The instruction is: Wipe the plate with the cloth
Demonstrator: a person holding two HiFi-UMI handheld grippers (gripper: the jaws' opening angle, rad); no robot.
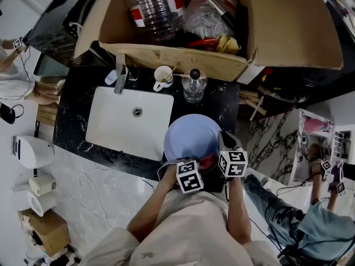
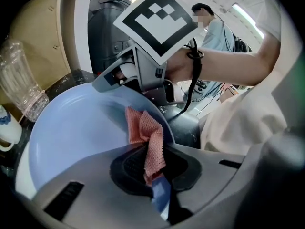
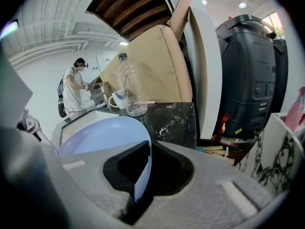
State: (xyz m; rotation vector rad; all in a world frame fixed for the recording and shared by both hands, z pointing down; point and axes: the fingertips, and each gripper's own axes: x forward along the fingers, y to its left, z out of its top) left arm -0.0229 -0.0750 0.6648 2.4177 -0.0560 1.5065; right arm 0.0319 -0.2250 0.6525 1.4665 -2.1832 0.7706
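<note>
Since the left gripper [image 2: 155,178] has its fingers pinched on the pink cloth [image 2: 145,135], apparently with the plate rim in the same bite, a good wipe means dragging the cloth across the hollow face under light, even pressure. The right gripper [image 3: 140,175] has its fingers clamped on the rim of the pale blue plate [image 3: 102,132], steadying it. The plate is held tilted over the worktop [image 3: 174,116] just beside the sink [image 1: 130,121], with its face toward the left gripper. Being round, it has no long axis.

counter [image 1: 227,107]: black marble | sink [image 1: 111,127]: white, inset | floor [image 1: 94,188]: pale marble | cardboard box [image 1: 288,26]: behind
</note>
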